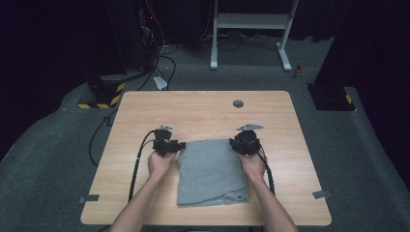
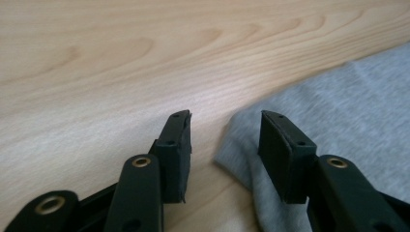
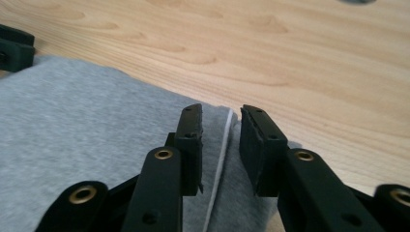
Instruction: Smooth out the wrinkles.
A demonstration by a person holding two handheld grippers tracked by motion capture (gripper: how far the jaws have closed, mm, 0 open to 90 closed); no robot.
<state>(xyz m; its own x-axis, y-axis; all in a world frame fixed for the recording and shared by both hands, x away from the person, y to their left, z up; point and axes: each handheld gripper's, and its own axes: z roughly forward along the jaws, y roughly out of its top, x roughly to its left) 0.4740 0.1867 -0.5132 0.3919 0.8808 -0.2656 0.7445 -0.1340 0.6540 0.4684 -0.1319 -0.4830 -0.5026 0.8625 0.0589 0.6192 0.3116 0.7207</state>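
Folded grey cloth (image 1: 211, 171) lies flat near the table's (image 1: 203, 108) front edge, long axis running from the person toward the far side. Left gripper (image 1: 172, 146) sits at its far left corner, right gripper (image 1: 241, 144) at its far right corner, each equally near its own corner. Left jaws partly open, astride the corner (image 2: 232, 145), pads not pressing. Right jaws narrowly apart over the hem (image 3: 223, 145), gripping nothing. Both grippers point away from the person.
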